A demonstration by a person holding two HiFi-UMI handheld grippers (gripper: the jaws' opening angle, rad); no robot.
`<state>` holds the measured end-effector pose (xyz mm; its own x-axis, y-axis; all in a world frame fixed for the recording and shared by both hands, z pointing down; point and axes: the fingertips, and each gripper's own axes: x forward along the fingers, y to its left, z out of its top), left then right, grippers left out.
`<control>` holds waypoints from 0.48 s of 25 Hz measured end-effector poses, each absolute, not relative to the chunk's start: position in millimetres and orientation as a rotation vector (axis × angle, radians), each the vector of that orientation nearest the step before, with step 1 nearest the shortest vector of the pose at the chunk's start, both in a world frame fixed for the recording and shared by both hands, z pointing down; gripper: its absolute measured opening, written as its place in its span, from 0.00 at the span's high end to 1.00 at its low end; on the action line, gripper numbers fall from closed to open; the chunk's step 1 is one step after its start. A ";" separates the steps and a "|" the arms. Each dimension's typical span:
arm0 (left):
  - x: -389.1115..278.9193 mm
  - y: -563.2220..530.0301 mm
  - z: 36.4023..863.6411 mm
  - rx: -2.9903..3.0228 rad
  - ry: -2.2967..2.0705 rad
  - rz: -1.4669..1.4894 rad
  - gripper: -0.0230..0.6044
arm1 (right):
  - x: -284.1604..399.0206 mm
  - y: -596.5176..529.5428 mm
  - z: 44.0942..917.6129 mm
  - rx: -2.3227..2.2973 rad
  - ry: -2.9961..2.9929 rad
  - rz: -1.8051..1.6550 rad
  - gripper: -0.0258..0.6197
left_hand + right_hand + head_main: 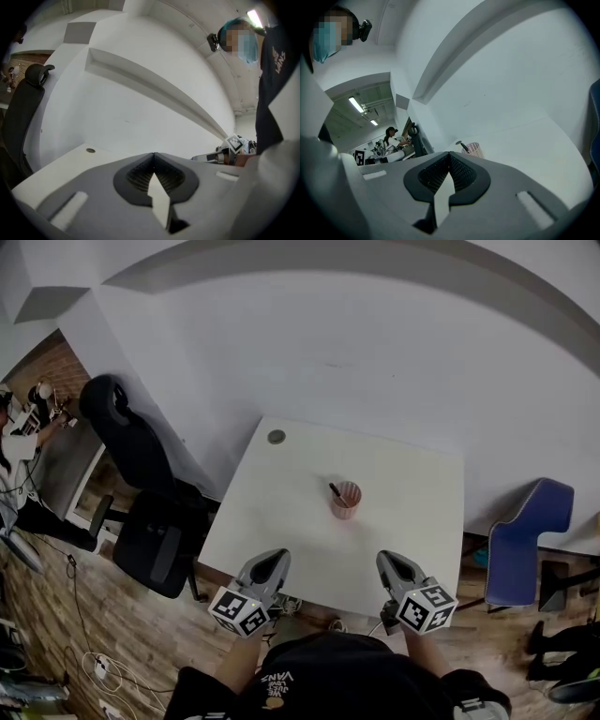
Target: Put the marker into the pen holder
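Note:
A pink mesh pen holder (346, 503) stands near the middle of the white table (281, 521). A dark marker (335, 490) sticks up out of it, leaning left. Both grippers hover over the table's near edge, short of the holder. My left gripper (274, 561) is shut with nothing in it, and its jaws meet in the left gripper view (153, 155). My right gripper (390, 562) is also shut and empty (449, 154). The right gripper view shows the pen holder (475, 150) and the marker (462, 146) just beyond the jaw tips.
A round cable grommet (276, 437) sits at the table's far left corner. A black office chair (141, 488) stands left of the table and a blue chair (527, 540) right of it. White walls close the far side. Cables lie on the wooden floor (98, 667).

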<state>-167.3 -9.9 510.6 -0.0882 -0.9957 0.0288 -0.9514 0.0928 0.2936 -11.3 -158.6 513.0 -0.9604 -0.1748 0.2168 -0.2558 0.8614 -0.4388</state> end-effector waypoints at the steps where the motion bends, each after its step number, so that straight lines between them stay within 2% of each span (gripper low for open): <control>1: -164.5 -8.8 511.5 1.951 -2.150 -0.296 0.88 | -9.5 -158.6 514.3 0.330 -2.863 0.710 0.96; 12: -138.1 -12.7 512.9 1.964 -2.136 -0.314 0.88 | 4.3 -161.7 523.4 0.320 -2.840 0.683 0.96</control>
